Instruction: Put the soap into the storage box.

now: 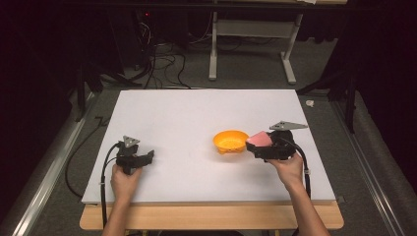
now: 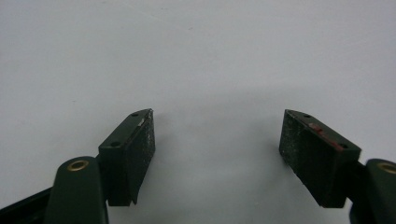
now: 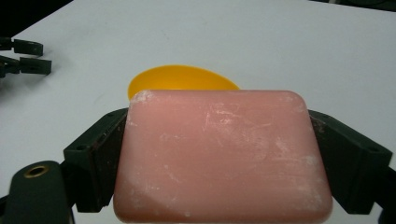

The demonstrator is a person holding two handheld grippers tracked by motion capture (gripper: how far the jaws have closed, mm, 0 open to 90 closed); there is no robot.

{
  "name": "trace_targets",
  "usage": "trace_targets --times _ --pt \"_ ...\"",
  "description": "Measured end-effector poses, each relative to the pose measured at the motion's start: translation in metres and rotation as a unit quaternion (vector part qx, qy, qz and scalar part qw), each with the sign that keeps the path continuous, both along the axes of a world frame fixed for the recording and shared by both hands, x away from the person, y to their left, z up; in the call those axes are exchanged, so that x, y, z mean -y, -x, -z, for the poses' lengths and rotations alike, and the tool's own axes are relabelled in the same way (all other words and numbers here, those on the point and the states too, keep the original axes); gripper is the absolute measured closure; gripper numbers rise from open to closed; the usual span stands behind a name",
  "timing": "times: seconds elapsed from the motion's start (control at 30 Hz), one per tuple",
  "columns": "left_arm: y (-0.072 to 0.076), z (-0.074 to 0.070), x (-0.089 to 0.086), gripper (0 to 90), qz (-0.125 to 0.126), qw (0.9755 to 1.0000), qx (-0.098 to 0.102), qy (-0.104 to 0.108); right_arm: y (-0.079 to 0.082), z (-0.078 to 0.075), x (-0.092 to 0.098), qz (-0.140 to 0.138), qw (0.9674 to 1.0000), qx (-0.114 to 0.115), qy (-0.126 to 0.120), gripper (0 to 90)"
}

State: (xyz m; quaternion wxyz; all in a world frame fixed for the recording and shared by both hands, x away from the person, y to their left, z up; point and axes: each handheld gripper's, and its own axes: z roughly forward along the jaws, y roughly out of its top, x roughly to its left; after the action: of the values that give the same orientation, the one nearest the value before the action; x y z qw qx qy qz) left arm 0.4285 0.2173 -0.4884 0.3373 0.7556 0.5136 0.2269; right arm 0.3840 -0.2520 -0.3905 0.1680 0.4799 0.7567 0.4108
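A pink bar of soap (image 3: 219, 156) sits clamped across its width between the two black jaws of my right gripper (image 3: 219, 154). In the high view the same right gripper (image 1: 259, 144) holds the pink bar of soap (image 1: 259, 139) just right of a yellow-orange bowl (image 1: 230, 141) on the white table. The bowl's rim (image 3: 180, 77) peeks over the soap's far edge in the right gripper view. My left gripper (image 1: 146, 156) rests on the table at the left, and in its own view the left gripper (image 2: 217, 140) stands open over bare white surface.
The white board (image 1: 196, 113) lies on a wooden table whose front edge (image 1: 211, 216) runs along the bottom. Cables (image 1: 162, 64) and a grey desk frame (image 1: 251, 44) stand on the floor behind. In the right gripper view the left gripper's jaw tips (image 3: 23, 56) show at far left.
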Motion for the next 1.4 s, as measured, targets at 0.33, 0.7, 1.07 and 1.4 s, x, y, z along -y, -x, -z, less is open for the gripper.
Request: trace_targets --times 0.33,0.7,1.07,1.4 --pt "0.0 0.0 0.0 27.2 0.0 1.0 0.0 0.0 -0.004 -0.003 -0.013 -0.012 0.9999 -0.007 -0.003 13.8" --pt "0.0 0.0 0.0 27.2 0.001 1.0 0.0 -0.001 -0.011 -0.002 -0.03 -0.023 0.9996 -0.018 0.0 13.8" --pt "0.0 0.0 0.0 27.1 0.001 1.0 0.0 -0.002 -0.018 -0.002 -0.044 -0.025 0.9993 -0.028 0.004 13.8" --pt "0.0 0.0 0.0 27.1 0.001 1.0 0.001 -0.002 -0.026 -0.001 -0.057 -0.01 0.9987 -0.035 0.035 13.7"
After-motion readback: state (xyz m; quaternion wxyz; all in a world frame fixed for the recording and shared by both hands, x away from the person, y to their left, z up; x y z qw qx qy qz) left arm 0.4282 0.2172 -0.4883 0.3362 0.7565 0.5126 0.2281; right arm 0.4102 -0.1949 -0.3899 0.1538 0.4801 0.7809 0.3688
